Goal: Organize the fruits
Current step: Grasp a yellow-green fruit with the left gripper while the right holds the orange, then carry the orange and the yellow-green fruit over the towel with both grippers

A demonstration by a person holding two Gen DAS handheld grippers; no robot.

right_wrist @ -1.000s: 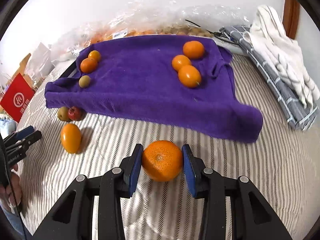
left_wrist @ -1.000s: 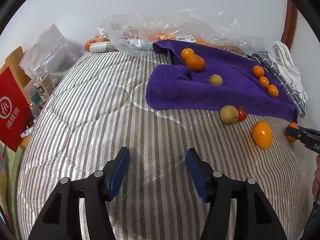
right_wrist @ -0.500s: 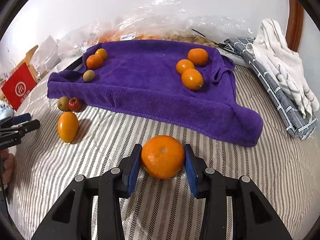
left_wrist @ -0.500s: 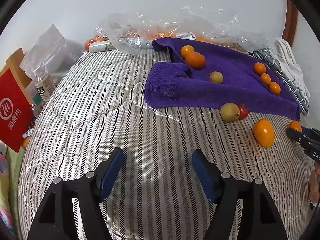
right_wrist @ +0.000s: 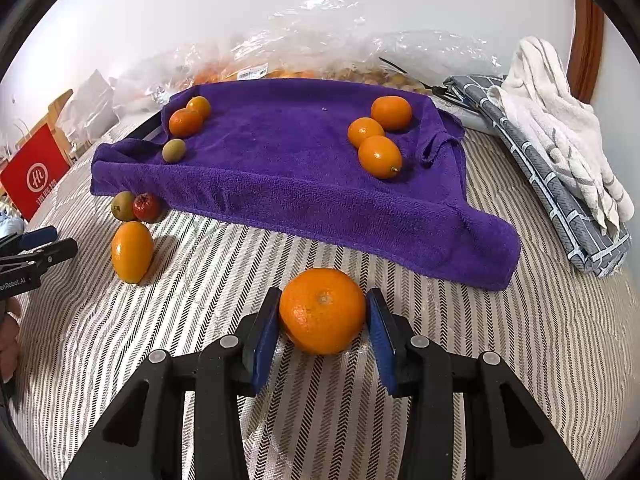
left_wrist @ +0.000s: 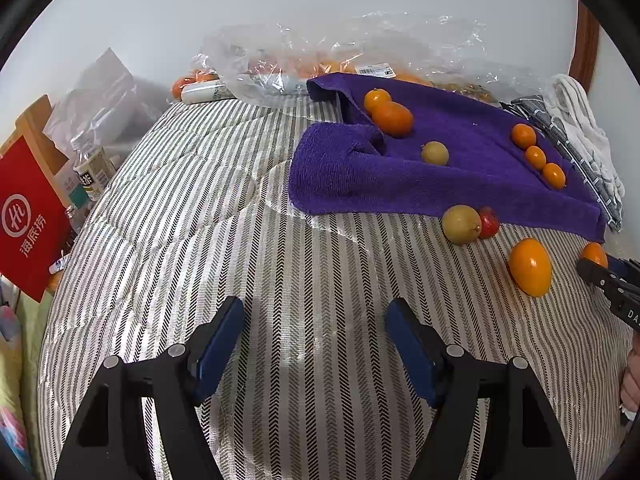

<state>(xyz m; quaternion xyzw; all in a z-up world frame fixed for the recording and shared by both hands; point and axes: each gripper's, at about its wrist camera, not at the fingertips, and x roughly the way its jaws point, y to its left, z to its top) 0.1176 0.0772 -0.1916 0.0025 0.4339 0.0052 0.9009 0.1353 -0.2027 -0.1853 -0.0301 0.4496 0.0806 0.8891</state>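
**Right gripper pinches an orange, left spreads empty**

Right gripper has the orange squeezed between its blue pads, low over the striped bedcover, just short of the near edge of the purple towel. Up on that towel, three small oranges cluster on the right and two more sit at the far left corner, with a green fruit beside them.

Over to the left gripper: jaws opening, nothing between them, only bare stripes underneath. Ahead of it and off to the right, an oval orange fruit lies alone on the cover. Just beyond it, a second green fruit and a red fruit touch each other right at the towel's edge.

Clear plastic bags pile up against the wall behind the towel. Folded cloths lie to the right, and a red box stands at the left of the bed.
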